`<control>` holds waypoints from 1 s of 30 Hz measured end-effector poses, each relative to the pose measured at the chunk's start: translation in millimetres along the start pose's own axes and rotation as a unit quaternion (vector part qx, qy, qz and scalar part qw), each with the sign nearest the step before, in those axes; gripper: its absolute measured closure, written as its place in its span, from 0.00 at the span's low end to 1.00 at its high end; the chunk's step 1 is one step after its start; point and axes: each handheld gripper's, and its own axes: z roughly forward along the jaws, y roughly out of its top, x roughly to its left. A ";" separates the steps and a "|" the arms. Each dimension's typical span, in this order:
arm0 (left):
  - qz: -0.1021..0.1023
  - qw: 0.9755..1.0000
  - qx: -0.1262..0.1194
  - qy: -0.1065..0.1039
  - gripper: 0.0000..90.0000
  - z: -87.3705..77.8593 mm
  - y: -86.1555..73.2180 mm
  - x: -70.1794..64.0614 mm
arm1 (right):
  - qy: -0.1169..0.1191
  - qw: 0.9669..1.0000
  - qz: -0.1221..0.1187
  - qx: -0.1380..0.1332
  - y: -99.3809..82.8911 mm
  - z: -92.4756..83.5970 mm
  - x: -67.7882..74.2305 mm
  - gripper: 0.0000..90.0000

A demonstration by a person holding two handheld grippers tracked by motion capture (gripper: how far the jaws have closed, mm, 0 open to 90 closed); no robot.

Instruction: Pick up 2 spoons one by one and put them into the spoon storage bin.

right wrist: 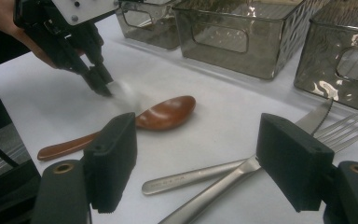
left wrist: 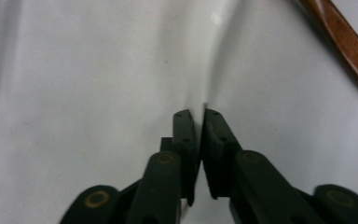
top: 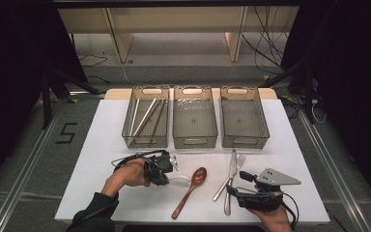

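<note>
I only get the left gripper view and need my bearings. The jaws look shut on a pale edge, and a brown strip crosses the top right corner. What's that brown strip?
Observer: It's a wooden spoon, lying on the table just right of the left gripper.
Operator: And the pale thing?
Observer: The pale thing curves from the gripper's tips toward the spoon's bowl; it is too blurred to name.
Operator: Anything else nearby?
Observer: A knife and a fork lie crossed further right, with the right gripper open beside them. Three clear bins stand behind, and the left bin holds chopsticks.
</note>
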 end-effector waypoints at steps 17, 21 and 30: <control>-0.076 0.996 -0.056 0.004 0.95 -14.4 -3.1 9.2 | 0.001 1.000 0.002 0.000 0.2 -0.5 -0.1 0.33; -0.101 0.991 -0.083 0.019 0.95 -21.5 -1.8 11.3 | 0.000 1.000 0.002 0.000 0.3 -0.5 0.1 0.33; -0.165 0.976 -0.138 0.029 0.95 -35.0 -1.3 20.1 | 0.000 1.000 0.003 0.000 0.0 -0.4 -0.3 0.33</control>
